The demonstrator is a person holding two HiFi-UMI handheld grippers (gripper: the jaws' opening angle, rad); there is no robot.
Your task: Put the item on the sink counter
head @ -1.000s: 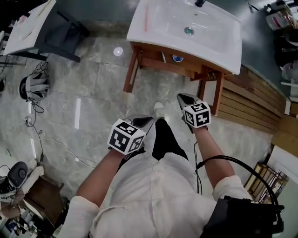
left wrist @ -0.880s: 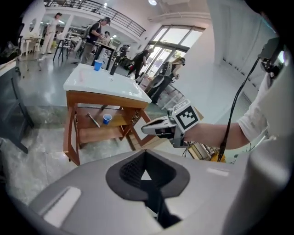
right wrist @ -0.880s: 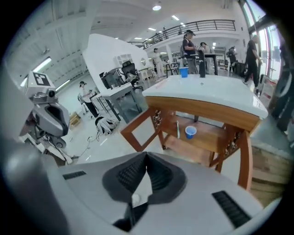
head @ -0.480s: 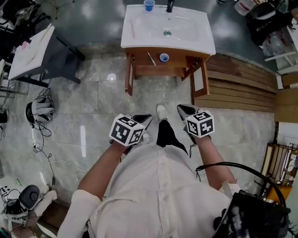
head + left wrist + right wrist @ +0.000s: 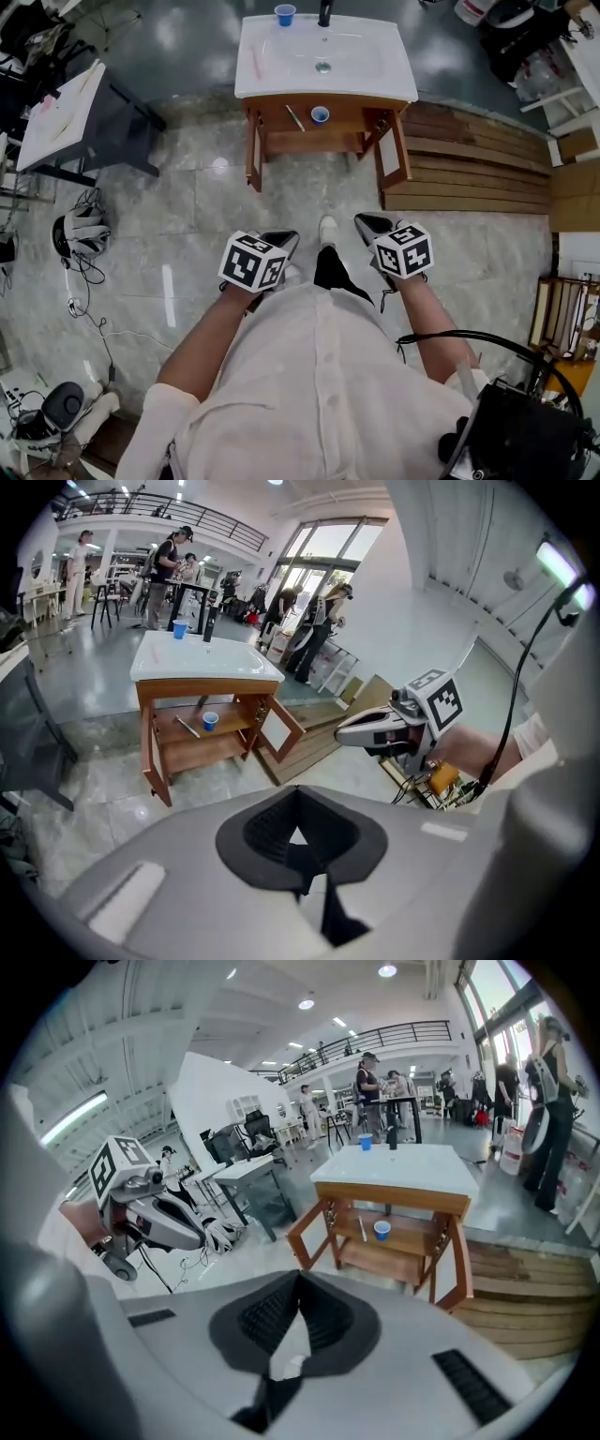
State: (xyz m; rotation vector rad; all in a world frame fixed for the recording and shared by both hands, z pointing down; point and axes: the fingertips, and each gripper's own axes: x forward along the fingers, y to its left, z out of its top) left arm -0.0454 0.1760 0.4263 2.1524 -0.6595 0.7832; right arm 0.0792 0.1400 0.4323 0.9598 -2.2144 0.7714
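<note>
The white sink counter (image 5: 281, 75) stands on a wooden cabinet (image 5: 255, 141) at the top of the head view, well ahead of both grippers. A blue cup (image 5: 285, 14) sits on the counter beside the black faucet (image 5: 325, 11). Another blue cup (image 5: 320, 114) and a thin stick (image 5: 294, 117) lie on the open shelf below. My left gripper (image 5: 281, 240) and right gripper (image 5: 367, 223) are held side by side at waist height over the floor. Both are shut with nothing in them. The shelf cup (image 5: 210, 720) (image 5: 382, 1230) shows in both gripper views.
A dark table with a white top (image 5: 56, 103) stands at the left. Cables and a headset (image 5: 80, 230) lie on the tiled floor. A wooden slat platform (image 5: 469, 159) runs right of the cabinet, whose door (image 5: 392, 150) hangs open. Several people stand behind the sink.
The sink has slid up and towards the middle of the head view and looks smaller and farther. Both grippers keep their place in front of the body, still shut.
</note>
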